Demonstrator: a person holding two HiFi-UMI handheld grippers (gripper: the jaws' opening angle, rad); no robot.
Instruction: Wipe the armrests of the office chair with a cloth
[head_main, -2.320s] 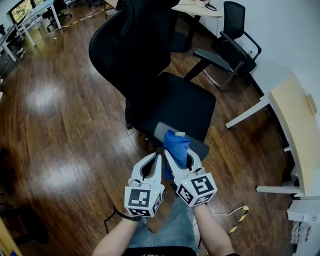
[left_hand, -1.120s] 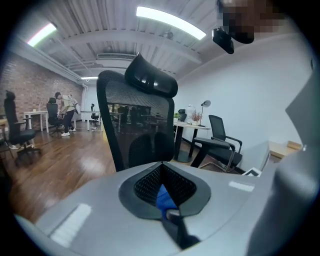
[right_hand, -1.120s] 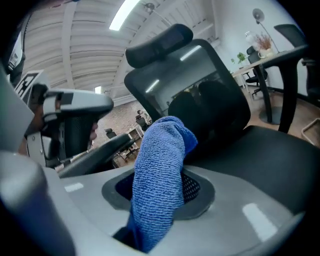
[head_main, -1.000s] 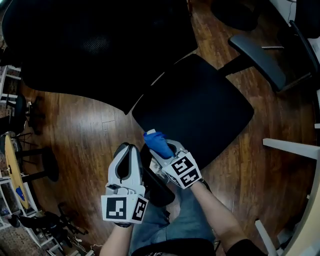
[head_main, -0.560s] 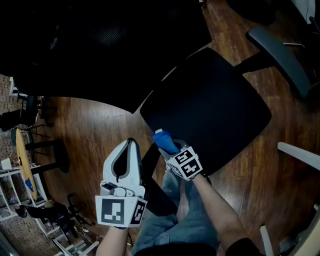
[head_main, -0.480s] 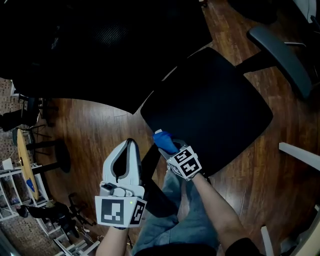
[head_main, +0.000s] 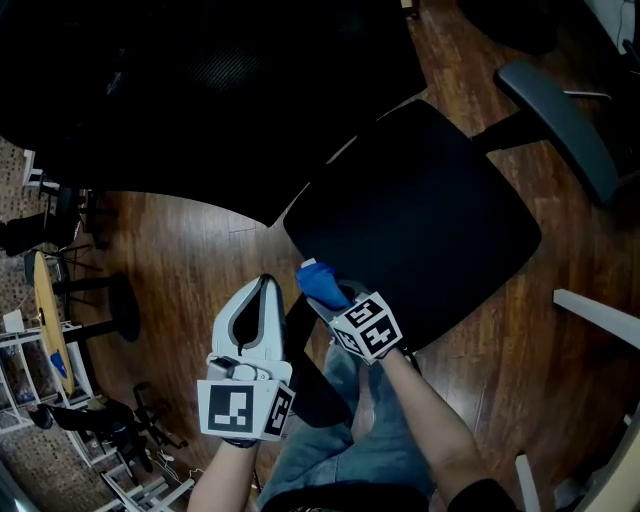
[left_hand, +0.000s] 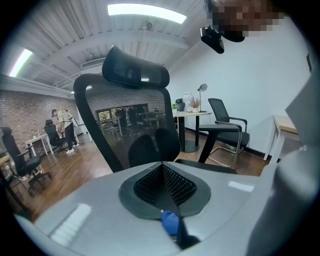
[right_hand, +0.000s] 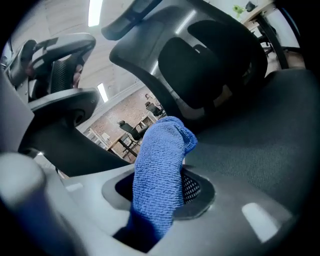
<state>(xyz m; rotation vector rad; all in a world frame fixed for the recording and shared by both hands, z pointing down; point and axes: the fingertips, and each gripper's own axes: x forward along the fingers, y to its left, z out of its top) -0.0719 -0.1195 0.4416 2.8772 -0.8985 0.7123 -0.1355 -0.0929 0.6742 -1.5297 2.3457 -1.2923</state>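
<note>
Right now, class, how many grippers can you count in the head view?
2. The left gripper, shut and empty, is at lower left; the right gripper, just beside it, is shut on a blue cloth. None appears hidden.

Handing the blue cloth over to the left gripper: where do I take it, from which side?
Take the free bunched end of the blue cloth, which sticks out past the right gripper. Come from its left with the left gripper, opened first: its jaws are together now.
</note>
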